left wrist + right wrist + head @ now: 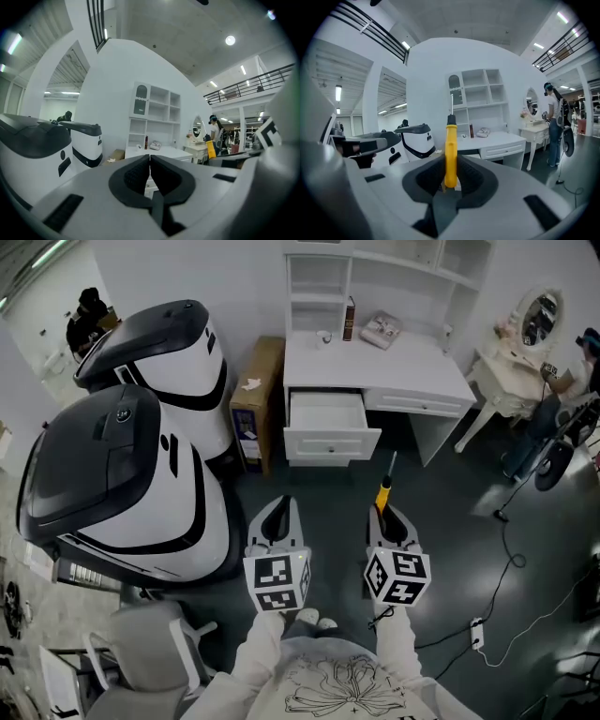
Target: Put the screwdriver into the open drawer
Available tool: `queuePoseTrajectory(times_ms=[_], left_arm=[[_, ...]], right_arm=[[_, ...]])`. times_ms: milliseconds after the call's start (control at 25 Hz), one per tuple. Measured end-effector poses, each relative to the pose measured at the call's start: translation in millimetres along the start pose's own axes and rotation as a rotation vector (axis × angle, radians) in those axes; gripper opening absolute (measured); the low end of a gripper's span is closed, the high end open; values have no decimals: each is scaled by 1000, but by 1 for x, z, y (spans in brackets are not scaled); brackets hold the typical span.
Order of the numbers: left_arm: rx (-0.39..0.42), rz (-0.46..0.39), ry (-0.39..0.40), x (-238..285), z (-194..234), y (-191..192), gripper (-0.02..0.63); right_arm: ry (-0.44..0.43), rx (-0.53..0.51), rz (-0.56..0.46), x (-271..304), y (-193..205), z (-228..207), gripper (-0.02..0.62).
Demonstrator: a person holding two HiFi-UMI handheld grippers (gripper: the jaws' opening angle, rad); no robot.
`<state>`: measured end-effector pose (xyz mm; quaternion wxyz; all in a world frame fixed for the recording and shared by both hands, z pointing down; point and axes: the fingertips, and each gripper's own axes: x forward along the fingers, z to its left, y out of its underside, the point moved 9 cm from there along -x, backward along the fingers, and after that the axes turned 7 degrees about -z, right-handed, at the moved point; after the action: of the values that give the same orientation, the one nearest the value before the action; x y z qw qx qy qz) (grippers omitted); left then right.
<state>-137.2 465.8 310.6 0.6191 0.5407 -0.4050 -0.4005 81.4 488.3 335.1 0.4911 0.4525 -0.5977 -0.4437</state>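
while the screwdriver (450,150) is clamped by its yellow handle in the right gripper (386,514), shaft pointed to 12 o'clock, the open drawer (327,414) is seen well apart at about 11 o'clock; the left gripper (276,519) is closed on nothing.

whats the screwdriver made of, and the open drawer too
The screwdriver handle looks like smooth yellow plastic with a soft sheen and a black collar. The thin grey shaft above it seems to be metal. The open drawer is probably white-painted wood or laminate board, judging by its flat, even matt front and boxy panels. The pictures don't show which of the two it is.
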Motion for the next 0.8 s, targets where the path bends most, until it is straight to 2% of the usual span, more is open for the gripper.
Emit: queuePoseTrajectory(times_ms=[480,800], left_arm=[[2,33,13,26,31,11,6],[-8,48,-7,64,39,18,6]], right_arm=[[16,20,25,34,9,15,67],[-5,18,44,75,10,5,67]])
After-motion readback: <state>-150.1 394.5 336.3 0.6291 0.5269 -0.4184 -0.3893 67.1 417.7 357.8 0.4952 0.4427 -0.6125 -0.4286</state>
